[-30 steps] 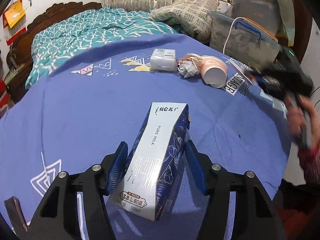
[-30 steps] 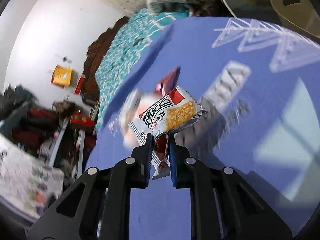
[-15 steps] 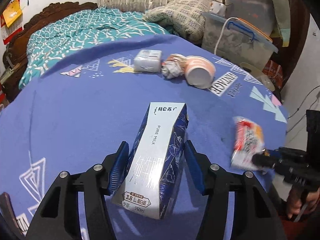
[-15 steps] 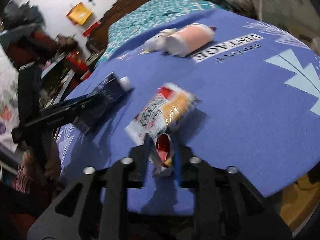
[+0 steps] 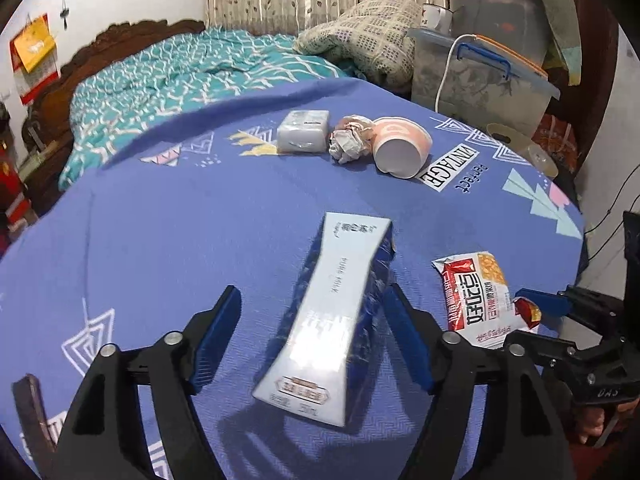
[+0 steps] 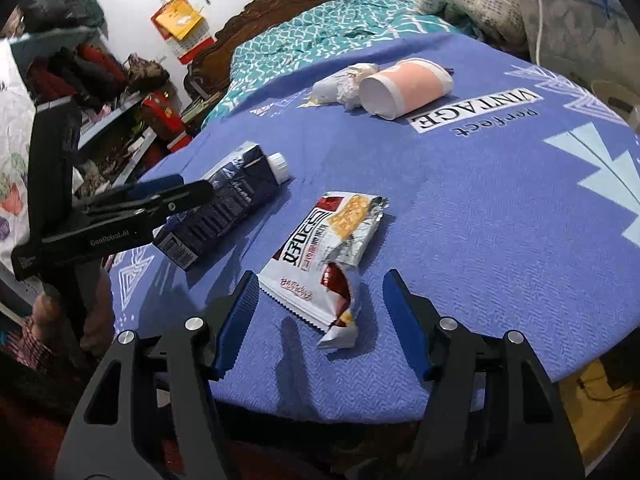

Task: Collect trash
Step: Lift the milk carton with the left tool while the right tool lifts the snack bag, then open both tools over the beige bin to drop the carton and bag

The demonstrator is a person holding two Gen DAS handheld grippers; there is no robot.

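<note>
two pieces lie gathered at the near edge of the blue tablecloth (image 5: 168, 240); the tissue pack (image 5: 303, 131), crumpled paper (image 5: 351, 141) and paper cup (image 5: 400, 148) wait on the far side. the left gripper (image 5: 312, 340) is opening, the milk carton (image 5: 332, 312) between unpressing pads. the right gripper (image 6: 318, 322) is opening too, the snack wrapper (image 6: 326, 256) loose between its fingers.

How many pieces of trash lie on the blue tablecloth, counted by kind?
Milk carton: 1
Snack wrapper: 1
Paper cup: 1
Crumpled paper ball: 1
Small grey packet: 1
Total: 5
</note>
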